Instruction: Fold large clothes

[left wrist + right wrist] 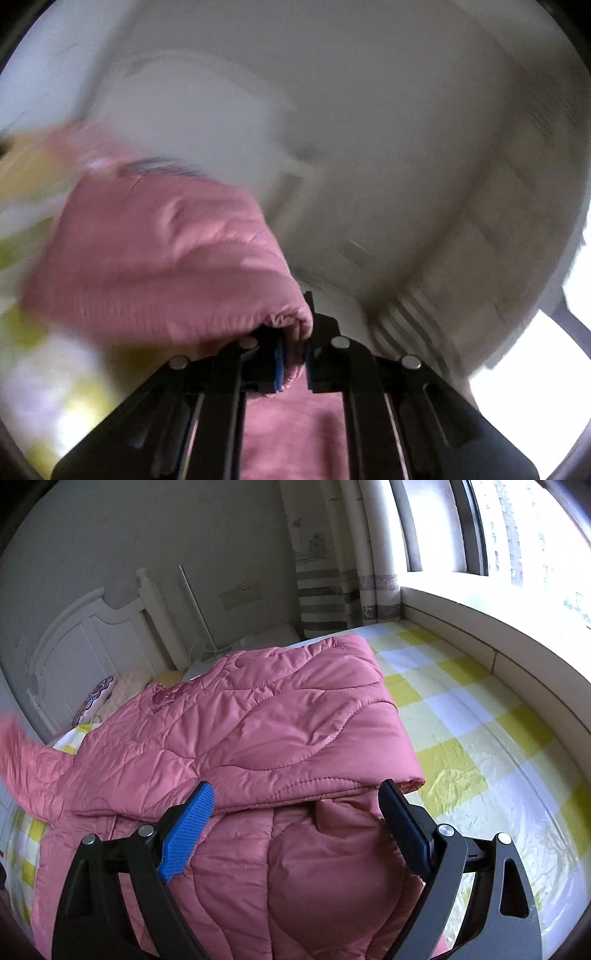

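A pink quilted jacket lies spread on a bed with a yellow and white checked sheet; one side is folded over its body. In the left wrist view, blurred, my left gripper is shut on a pink sleeve cuff, which bulges up and to the left in front of the camera. At the left edge of the right wrist view that raised sleeve shows as a blur. My right gripper hovers open just above the jacket's near part, blue pads wide apart, nothing pinched between them.
A white headboard and a patterned pillow stand at the far left of the bed. A striped curtain hangs at the back. A padded window ledge runs along the bed's right side under a bright window.
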The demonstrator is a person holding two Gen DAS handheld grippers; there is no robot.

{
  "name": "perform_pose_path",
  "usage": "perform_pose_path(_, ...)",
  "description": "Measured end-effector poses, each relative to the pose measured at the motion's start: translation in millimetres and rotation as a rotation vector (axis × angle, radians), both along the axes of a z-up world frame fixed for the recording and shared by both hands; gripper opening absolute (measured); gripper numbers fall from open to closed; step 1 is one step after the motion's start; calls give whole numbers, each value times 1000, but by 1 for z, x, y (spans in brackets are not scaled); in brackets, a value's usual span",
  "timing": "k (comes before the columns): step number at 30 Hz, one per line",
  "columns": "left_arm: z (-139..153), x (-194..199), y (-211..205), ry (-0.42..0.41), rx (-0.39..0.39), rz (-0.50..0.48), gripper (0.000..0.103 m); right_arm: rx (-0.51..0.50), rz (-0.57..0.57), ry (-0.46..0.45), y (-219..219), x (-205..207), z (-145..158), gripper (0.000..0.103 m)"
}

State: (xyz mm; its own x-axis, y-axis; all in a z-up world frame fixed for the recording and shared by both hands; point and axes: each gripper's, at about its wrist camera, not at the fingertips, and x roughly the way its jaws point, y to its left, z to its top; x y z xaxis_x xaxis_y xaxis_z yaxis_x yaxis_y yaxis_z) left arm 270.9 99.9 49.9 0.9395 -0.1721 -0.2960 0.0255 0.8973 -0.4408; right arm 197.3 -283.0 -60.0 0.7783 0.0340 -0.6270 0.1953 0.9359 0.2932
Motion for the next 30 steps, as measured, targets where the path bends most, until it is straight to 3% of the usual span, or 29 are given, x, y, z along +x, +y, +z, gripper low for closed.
perform_pose_path(2, -2, 0, -78, -17, 106, -170, 13, 0, 1, -5, 0, -1, -1, 87)
perform_pose_path(3, -8, 1, -114, -17, 151, -258, 27, 4, 1, -5, 0, -1, -1, 87)
perform_pose_path(4, -18, 1, -150, -6, 197, -355, 43, 11, 0, -4, -1, -1, -2, 87)
perform_pose_path(5, -28, -1, -176, 11, 236, -422, 88, 21, -6, -1, -3, -1, -3, 87)
perform_pose_path(6, -40, -5, -202, 27, 294, -472, 101, 29, -13, 2, -5, -2, -4, 87)
perform_pose_path(10, -85, -34, -250, 14, 562, -468, 101, 73, -25, 2, -13, -4, -8, 87)
perform_pose_path(13, -102, -48, -233, 33, 634, -452, 101, 82, -23, 10, -15, -2, -10, 87)
perform_pose_path(16, -104, -49, -188, 60, 587, -402, 101, 76, -21, 6, -14, -2, -9, 87)
perform_pose_path(19, -105, -55, -117, 147, 421, -331, 101, 75, -22, -5, -13, -3, -8, 87)
perform_pose_path(22, -119, -47, -57, 224, 186, -281, 101, 49, -11, -19, -8, -6, -5, 87)
perform_pose_path(25, -136, -46, -29, 272, 68, -223, 100, -12, 7, -12, 5, -8, 2, 87)
perform_pose_path(28, -137, -43, -11, 281, 3, -167, 100, -31, 55, -25, 24, -7, 17, 87)
perform_pose_path(30, -139, -41, -10, 287, 0, -155, 100, -113, 88, -47, 47, 2, 36, 87)
